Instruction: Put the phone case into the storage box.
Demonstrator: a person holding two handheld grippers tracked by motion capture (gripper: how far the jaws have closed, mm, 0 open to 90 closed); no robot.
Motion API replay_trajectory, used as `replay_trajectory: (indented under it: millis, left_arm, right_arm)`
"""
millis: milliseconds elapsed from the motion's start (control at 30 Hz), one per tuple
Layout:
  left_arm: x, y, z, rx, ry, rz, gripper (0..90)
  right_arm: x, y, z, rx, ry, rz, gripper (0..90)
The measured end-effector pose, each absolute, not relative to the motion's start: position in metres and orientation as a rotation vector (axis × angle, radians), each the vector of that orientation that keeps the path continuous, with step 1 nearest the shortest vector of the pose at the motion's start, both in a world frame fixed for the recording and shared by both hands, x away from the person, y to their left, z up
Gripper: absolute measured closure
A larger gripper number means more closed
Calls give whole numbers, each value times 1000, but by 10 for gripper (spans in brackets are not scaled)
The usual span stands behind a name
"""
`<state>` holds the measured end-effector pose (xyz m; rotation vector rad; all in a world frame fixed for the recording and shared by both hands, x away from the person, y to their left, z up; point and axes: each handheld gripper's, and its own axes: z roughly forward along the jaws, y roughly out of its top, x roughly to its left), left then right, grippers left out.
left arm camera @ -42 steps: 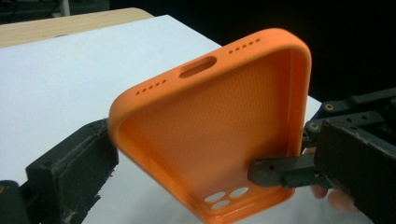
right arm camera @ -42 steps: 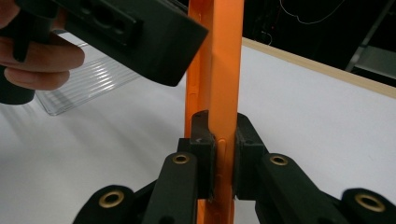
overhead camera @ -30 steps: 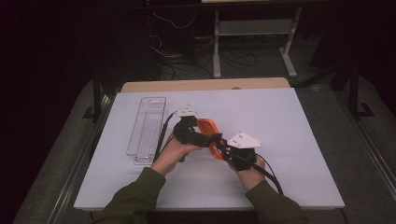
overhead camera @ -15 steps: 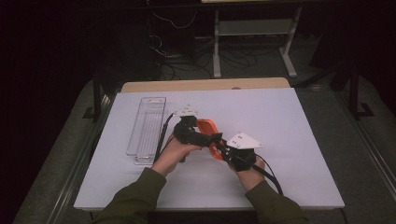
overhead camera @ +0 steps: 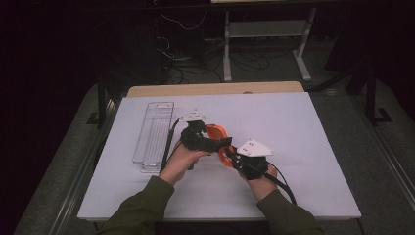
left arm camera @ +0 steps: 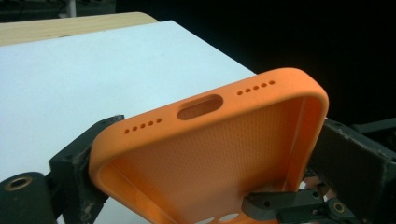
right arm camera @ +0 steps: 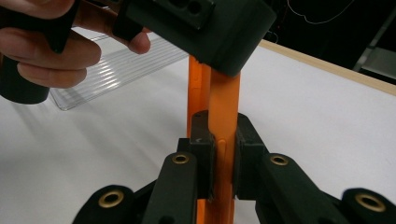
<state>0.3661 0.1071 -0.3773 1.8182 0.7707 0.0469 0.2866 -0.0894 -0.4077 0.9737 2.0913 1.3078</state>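
An orange phone case is held above the middle of the white table between both grippers. My left gripper reaches in from the left, and its jaws have just been closing. In the left gripper view they flank the case across its width, one jaw against each long side, with the hollow inside facing the camera. My right gripper comes from the right. It is shut on the thin edge of the case, which stands upright between its pads.
A clear ribbed plastic tray lies lengthwise at the left of the white table top. A wooden strip runs along the far edge. Behind it are dark floor, cables and a metal stand.
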Motion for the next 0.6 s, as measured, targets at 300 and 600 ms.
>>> replay_trajectory:
  millis: [300,600]
  left_arm:
    - [366,108,-377,1790,785,45,94]
    - [366,109,-378,1771,793,38,120]
  right_arm:
    - [286,-88,-409,988,2100,1310,796]
    - [286,-87,-409,972,2110,1305,795]
